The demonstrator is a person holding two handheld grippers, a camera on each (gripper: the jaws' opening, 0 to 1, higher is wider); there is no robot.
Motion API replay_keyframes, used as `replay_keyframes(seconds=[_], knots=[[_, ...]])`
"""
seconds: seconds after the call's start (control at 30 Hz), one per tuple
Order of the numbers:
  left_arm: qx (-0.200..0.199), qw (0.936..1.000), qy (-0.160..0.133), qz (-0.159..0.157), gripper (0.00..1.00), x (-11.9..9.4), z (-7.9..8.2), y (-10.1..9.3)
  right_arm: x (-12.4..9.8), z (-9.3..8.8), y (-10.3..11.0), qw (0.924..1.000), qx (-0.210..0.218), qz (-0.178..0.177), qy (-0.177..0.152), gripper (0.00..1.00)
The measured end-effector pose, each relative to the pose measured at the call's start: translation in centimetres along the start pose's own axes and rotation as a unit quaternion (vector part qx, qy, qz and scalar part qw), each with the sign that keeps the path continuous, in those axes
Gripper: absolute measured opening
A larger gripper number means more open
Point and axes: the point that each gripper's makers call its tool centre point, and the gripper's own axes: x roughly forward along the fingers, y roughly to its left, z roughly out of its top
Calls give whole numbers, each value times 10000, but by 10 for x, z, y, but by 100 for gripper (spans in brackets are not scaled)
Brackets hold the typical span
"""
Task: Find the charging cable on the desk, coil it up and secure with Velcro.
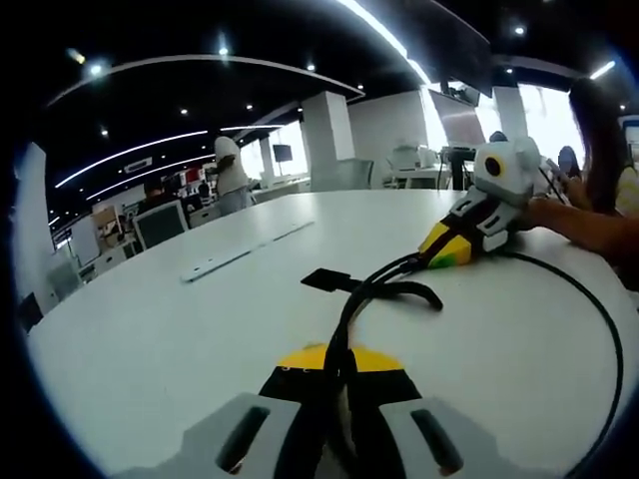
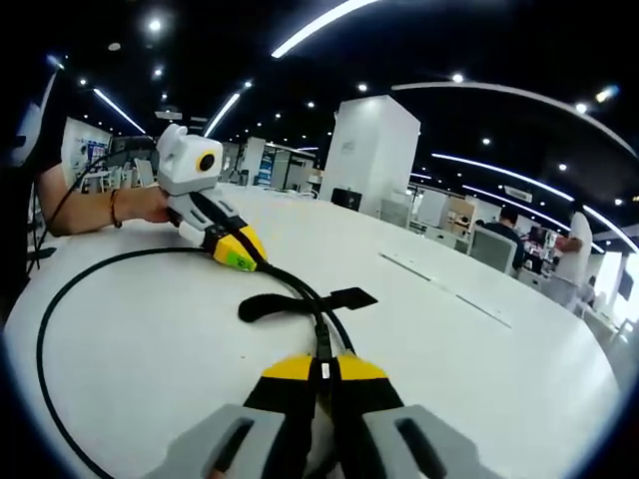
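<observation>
Left gripper view first: the left gripper [image 1: 339,384] comes up from the bottom centre with its yellow-tipped jaws pinched narrow on the charging cable [image 1: 351,311], and the black strands run straight up out of the jaw tips toward mid-frame. From there the cable's long axis heads to the upper right, into the yellow tips of the right gripper [image 1: 451,249], which sits on the white desk [image 1: 150,329] at right of centre. A wide loop swings out along the right edge and back down. The Velcro strap [image 1: 329,280] lies flat just left of the strands, between the two tools and closer to this one.

Right gripper view now: the right gripper [image 2: 321,377] is clamped tight on the same cable at bottom centre, the line climbing to the upper left into the left gripper [image 2: 238,251]. The slack loop bows round the left side. The Velcro strap [image 2: 344,297] branches across the strands at mid-frame, nearer the right gripper by my read, so that jaw looks better placed to reach it
</observation>
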Motion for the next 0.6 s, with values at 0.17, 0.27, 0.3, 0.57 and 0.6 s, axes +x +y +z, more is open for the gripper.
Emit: replay_keyframes(seconds=[0.17, 0.27, 0.3, 0.57, 0.6], knots=[[-36, 10000, -2, -5, 7, 0, 0, 0, 0, 0, 0, 10000, -6, 3, -3, 8], [-39, 10000, 3, -5, 7, 0, 0, 0, 0, 0, -1, 10000, -16, -4, -2, 9], [-41, 10000, 2, -5, 7, 0, 0, 0, 0, 0, -1, 10000, -16, -6, -2, 9], [-26, 10000, -1, -11, 7, -1, 0, 1, 0, 1, -2, 9999, -124, -41, -24, 10], [-28, 10000, -2, -12, 7, -1, 0, 0, 0, 2, -2, 9999, -159, -50, -45, 10]])
